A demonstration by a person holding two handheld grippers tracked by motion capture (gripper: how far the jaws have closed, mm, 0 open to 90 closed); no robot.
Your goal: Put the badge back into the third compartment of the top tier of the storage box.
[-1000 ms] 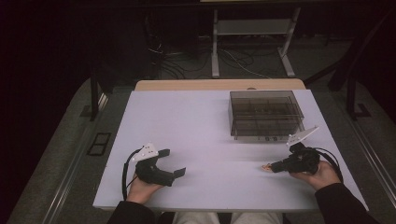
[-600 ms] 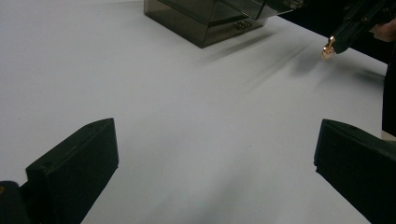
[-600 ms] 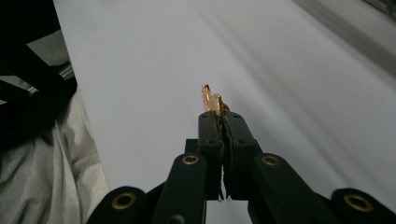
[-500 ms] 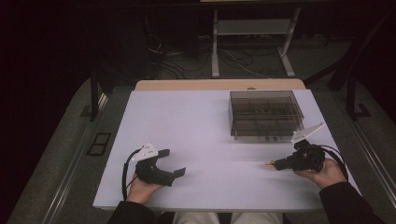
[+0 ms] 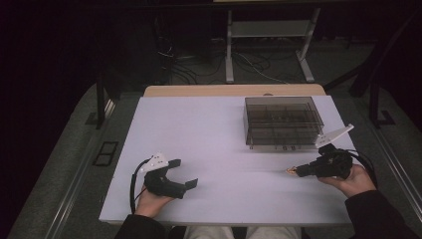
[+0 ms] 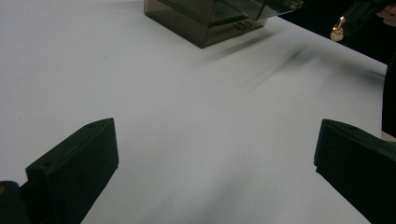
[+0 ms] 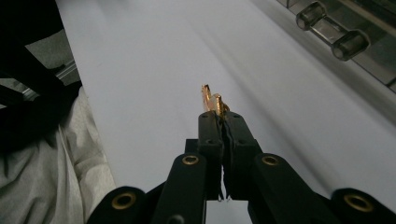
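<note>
A small gold-coloured piece [image 7: 211, 101] sticks out from between the tips of my right gripper [image 7: 219, 119], which is shut on it just above the white table [image 5: 214, 139]. In the high view that gripper [image 5: 300, 171] lies at the right, pointing left, with the gold piece [image 5: 290, 171] at its tip, in front of a smoky clear drawer box [image 5: 281, 121]. My left gripper [image 5: 183, 173] rests at the front left, open and with nothing between its jaws. The left gripper view looks across the table to the box [image 6: 219, 16] and the gold piece [image 6: 337, 29].
The drawer box has clear handles [image 7: 331, 31] facing me. A wooden board edge [image 5: 234, 90] lies behind the table. Beyond it stand a metal stand [image 5: 268, 40] and cables on the floor. The person's pale trousers [image 7: 56, 158] sit below the table's front edge.
My right gripper has shifted slightly to the right and toward the table's front, still holding the gold piece. The left gripper has stayed put.
</note>
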